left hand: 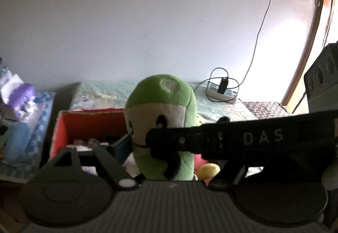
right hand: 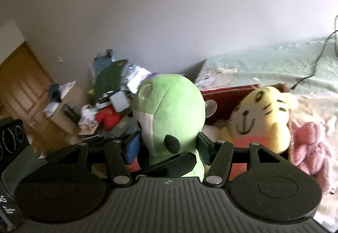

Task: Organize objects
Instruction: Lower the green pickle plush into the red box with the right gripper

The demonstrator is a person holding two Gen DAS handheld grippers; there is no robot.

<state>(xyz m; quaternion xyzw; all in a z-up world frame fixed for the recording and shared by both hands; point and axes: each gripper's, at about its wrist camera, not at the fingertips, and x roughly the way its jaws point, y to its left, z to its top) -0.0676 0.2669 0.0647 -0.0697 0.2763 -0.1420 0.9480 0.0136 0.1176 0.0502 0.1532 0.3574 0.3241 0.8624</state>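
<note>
A green plush toy [right hand: 175,110] with a white face stands upright between the blue pads [right hand: 132,148] of my right gripper [right hand: 169,148], which is shut on its lower body. In the left wrist view the same green plush toy [left hand: 164,95] fills the middle. My left gripper [left hand: 171,146] has its left pad [left hand: 120,148] against or just beside the toy. Its other finger is hidden behind the right gripper's black body [left hand: 264,138], which crosses in front from the right. Behind the toy is a red box [left hand: 88,125].
A yellow tiger plush [right hand: 264,119] sits in the red box [right hand: 228,98], with a pink plush [right hand: 312,148] to its right. The box rests on a bed with a pale green sheet [left hand: 109,89]. A power strip [left hand: 221,91] lies further back. A cluttered pile [right hand: 109,93] and a wooden door [right hand: 23,85] are at left.
</note>
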